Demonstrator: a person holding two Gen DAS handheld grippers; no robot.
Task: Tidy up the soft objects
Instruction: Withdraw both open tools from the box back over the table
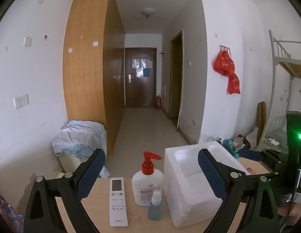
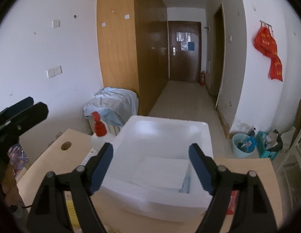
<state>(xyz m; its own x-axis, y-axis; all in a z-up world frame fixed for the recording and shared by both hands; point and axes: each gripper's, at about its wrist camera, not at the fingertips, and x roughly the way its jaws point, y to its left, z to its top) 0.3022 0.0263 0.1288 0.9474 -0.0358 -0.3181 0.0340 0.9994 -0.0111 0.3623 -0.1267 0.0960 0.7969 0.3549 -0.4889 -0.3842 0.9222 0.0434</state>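
A white foam box [image 2: 160,136] stands open on the wooden table [image 2: 247,167]. A flat white foam piece [image 2: 160,171] lies inside it, with a bit of blue showing at its right corner. My right gripper [image 2: 151,165] is open and empty, held above the box's near side. My left gripper [image 1: 151,171] is open and empty, above the table left of the box [image 1: 189,184]. The left gripper also shows at the left edge of the right wrist view [image 2: 24,108].
A white remote [image 1: 118,201], a white pump bottle with a red top [image 1: 147,182] and a small blue bottle [image 1: 155,206] stand left of the box. A red packet [image 2: 232,202] lies right of it. A cloth-covered bin [image 1: 80,137] and a wardrobe [image 1: 86,73] are behind.
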